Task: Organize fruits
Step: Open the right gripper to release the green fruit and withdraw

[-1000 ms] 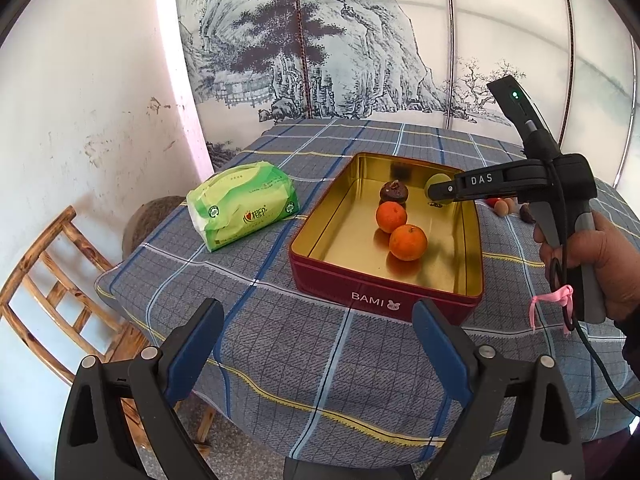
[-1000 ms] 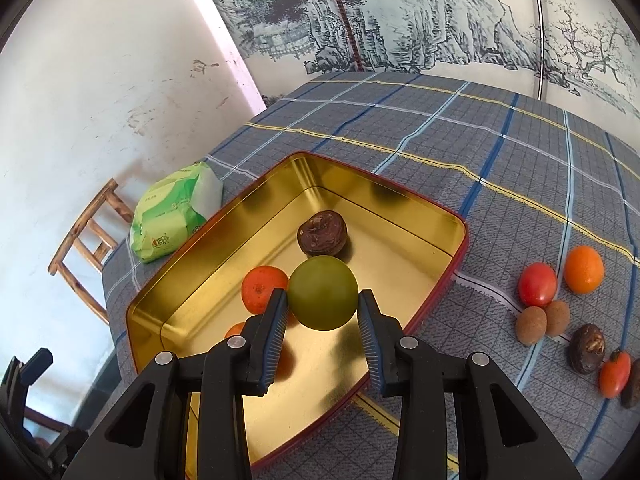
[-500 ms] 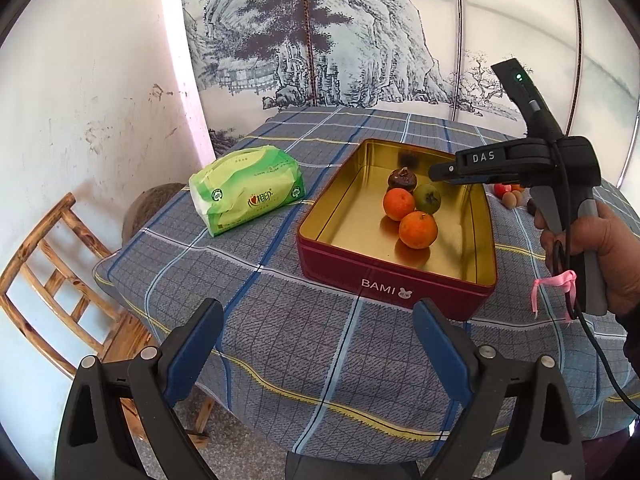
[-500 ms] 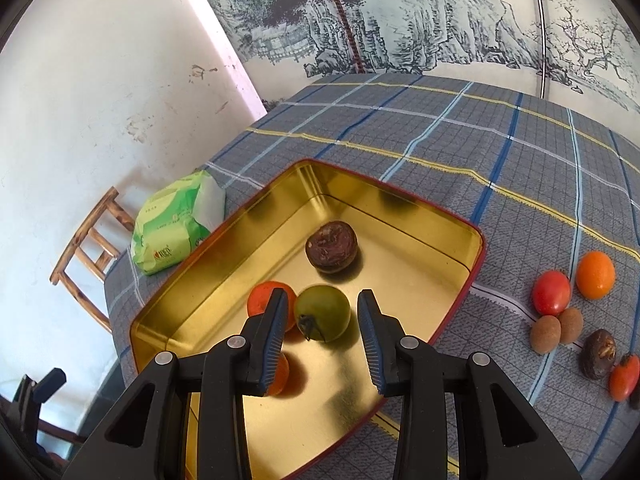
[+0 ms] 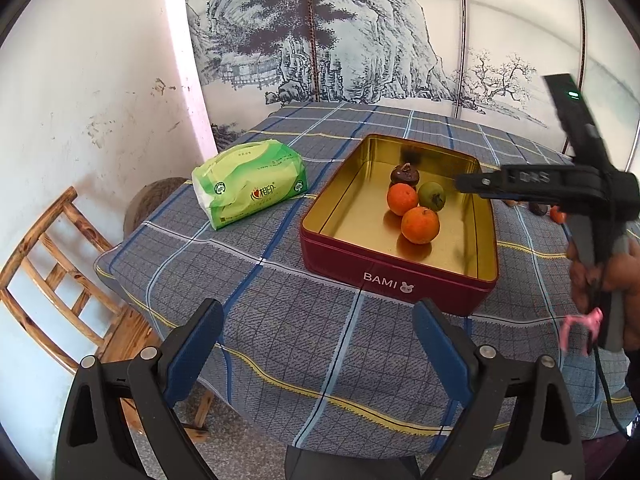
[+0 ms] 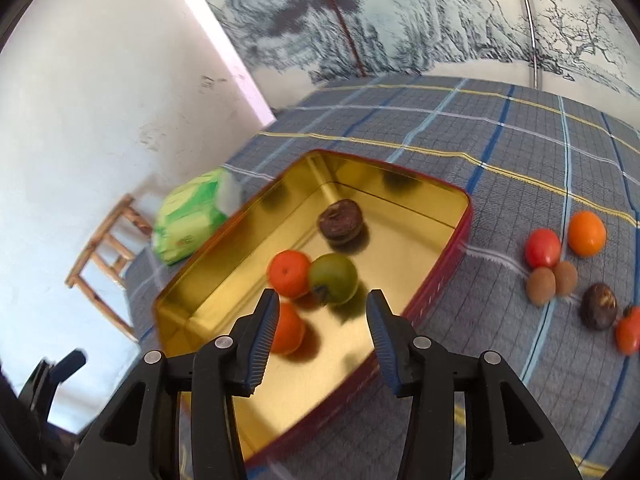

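A red tin with a gold inside (image 5: 394,282) (image 6: 432,284) stands on the plaid tablecloth. In it lie two oranges (image 5: 420,225) (image 6: 289,273), a green fruit (image 5: 432,196) (image 6: 334,283) and a dark brown fruit (image 5: 405,174) (image 6: 341,221). My right gripper (image 6: 322,322) is open and empty above the tin, just behind the green fruit; it also shows in the left wrist view (image 5: 464,181). My left gripper (image 5: 316,354) is open and empty near the table's front edge. Several loose fruits (image 6: 568,264) lie on the cloth right of the tin.
A green tissue pack (image 5: 250,182) (image 6: 192,220) lies left of the tin. A wooden chair (image 5: 60,280) stands at the table's left corner by the white wall. A painted screen stands behind the table.
My right gripper let go of the green fruit, which now rests in the tin beside an orange. The gripper has opened wider and drawn back to the right. The left gripper pulled back a little.
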